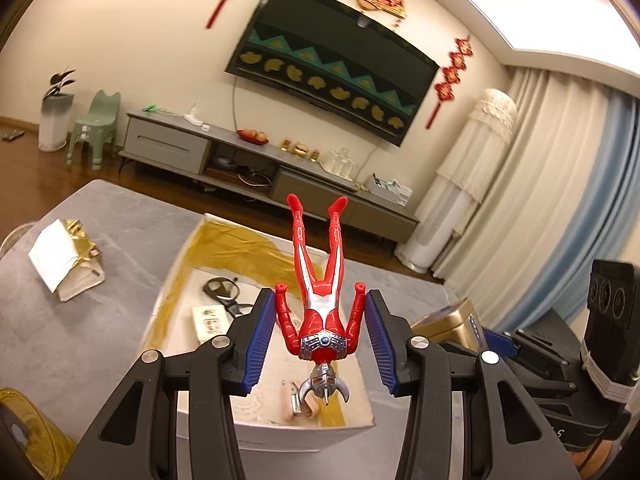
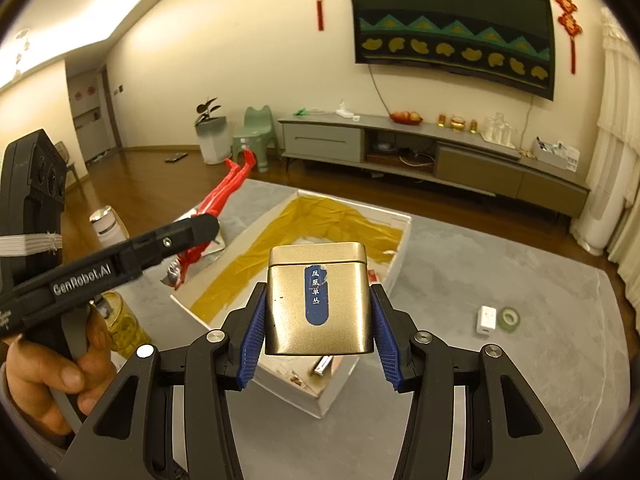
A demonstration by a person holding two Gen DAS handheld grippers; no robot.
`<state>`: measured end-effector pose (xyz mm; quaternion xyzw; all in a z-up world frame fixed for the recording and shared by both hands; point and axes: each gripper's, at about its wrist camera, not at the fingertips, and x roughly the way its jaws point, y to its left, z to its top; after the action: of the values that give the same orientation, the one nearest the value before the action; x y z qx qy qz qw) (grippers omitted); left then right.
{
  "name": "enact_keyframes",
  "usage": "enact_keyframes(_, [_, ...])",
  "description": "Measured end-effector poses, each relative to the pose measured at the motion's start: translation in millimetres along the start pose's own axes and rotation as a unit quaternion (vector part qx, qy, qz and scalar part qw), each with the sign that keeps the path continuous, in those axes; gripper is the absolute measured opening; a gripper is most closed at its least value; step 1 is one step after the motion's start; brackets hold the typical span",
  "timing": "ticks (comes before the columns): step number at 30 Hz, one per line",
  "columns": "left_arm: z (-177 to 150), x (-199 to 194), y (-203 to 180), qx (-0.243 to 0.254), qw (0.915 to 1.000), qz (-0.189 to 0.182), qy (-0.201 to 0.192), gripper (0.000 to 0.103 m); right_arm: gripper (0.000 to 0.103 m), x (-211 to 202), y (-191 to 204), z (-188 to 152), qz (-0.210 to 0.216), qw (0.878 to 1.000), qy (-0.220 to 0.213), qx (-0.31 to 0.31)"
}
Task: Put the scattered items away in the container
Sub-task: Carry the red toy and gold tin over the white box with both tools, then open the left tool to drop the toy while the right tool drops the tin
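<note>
While the red and silver toy figure [image 1: 320,300] is seen head-down between the left gripper [image 1: 320,340], its feet pointing far, no contact with the ribbed blue pads [image 1: 260,340] can be made out: gaps show on both sides, so whether it is held cannot be told. It hangs above the white cardboard box [image 1: 280,428], lined with crinkled gold foil, whose near contents are partly hidden; a black looped item [image 1: 222,290] and a small printed card [image 1: 210,322] are glimpsed inside. The right gripper [image 2: 318,332] is spread about the width of a smooth, square gold tin [image 2: 318,300] with a blue label, which is clamped between its pads above the box's near end. A hand [image 2: 44,376] is cut off at the left edge. On the grey table [image 2: 480,380], a white plug [image 2: 486,320] and a tape roll [image 2: 510,318] lie to the right.
</note>
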<state>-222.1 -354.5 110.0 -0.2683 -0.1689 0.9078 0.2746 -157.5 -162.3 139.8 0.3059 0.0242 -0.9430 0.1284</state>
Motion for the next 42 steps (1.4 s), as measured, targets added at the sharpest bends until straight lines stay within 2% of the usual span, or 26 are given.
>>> enact_keyframes(11, [-12.3, 19.5, 14.2, -0.027, 0.9986, 0.016, 0.044, 0.047, 0.052, 37.7, 6.0, 9.1, 0.016, 0.999, 0.035, -0.016])
enact_keyframes(27, [-26.1, 38.9, 14.6, -0.039, 0.9961, 0.016, 0.078, 0.047, 0.052, 70.8, -15.6, 25.8, 0.065, 0.995, 0.067, 0.044])
enact_keyframes(42, [-28.9, 45.3, 19.6, -0.071, 0.9934, -0.002, 0.089, 0.047, 0.052, 116.9, -20.2, 27.5, 0.061, 0.992, 0.102, 0.046])
